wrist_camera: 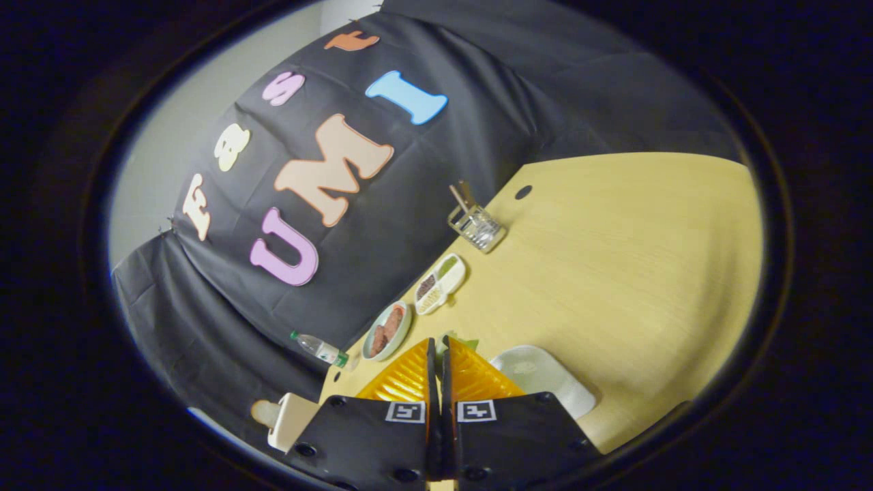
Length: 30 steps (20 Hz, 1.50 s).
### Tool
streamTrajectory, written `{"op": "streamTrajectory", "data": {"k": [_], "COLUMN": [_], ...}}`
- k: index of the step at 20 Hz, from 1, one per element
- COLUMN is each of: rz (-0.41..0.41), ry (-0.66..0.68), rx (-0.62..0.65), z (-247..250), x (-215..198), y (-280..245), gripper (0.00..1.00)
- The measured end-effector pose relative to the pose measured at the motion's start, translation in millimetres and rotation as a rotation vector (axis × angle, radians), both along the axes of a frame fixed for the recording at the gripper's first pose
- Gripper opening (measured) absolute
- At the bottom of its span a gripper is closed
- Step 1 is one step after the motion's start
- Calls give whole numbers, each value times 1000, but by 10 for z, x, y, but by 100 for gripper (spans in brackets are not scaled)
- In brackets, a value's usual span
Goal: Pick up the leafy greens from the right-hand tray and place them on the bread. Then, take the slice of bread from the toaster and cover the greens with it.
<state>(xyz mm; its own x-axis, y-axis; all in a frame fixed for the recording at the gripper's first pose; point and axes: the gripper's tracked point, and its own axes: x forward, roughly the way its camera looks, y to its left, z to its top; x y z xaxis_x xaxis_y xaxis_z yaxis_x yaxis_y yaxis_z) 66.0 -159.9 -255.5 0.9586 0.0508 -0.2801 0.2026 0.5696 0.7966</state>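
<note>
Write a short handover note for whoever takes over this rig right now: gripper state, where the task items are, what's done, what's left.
Gripper: fingers closed together on a thin bit of green leafy greens peeking out at their tips, lifted above the pale wooden table.
White tray: just beside the fingers, looks bare.
White toaster with a bread slice: beside the gripper body, opposite side from the tray, slice standing in the slot.
Done: greens apparently picked up.
Left: lay greens on the base bread, then pull the slice from the toaster and cover them.
</note>
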Motion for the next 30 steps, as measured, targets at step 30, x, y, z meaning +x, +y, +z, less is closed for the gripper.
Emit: {"op": "streamTrajectory", "data": {"k": [30], "rz": [34], "ry": [53], "rx": [237], "z": [-534], "x": [-54], "y": [1760], "gripper": [5]}}
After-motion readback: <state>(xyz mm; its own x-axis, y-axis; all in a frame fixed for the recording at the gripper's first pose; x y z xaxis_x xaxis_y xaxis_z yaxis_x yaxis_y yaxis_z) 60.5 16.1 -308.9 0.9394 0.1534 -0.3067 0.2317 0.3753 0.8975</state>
